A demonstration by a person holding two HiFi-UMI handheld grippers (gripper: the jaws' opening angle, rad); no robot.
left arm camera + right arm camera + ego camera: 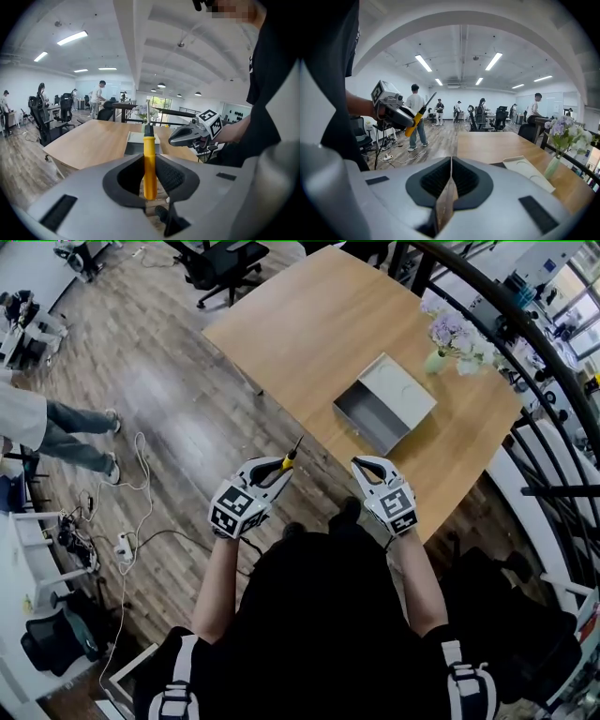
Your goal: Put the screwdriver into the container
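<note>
Near the container (361,419) on the surface (319,324), the left gripper (277,468) pinches the screwdriver (149,161), its thin tip barely visible; the right gripper (364,465) is pressed together.

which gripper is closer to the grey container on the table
Right. The right gripper sits just short of the container, by the table edge; the left gripper, holding the screwdriver, is further off over the floor.

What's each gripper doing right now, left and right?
Left gripper: closed on the yellow-handled metal screwdriver.
Right gripper: closed, nothing between its jaws.
</note>
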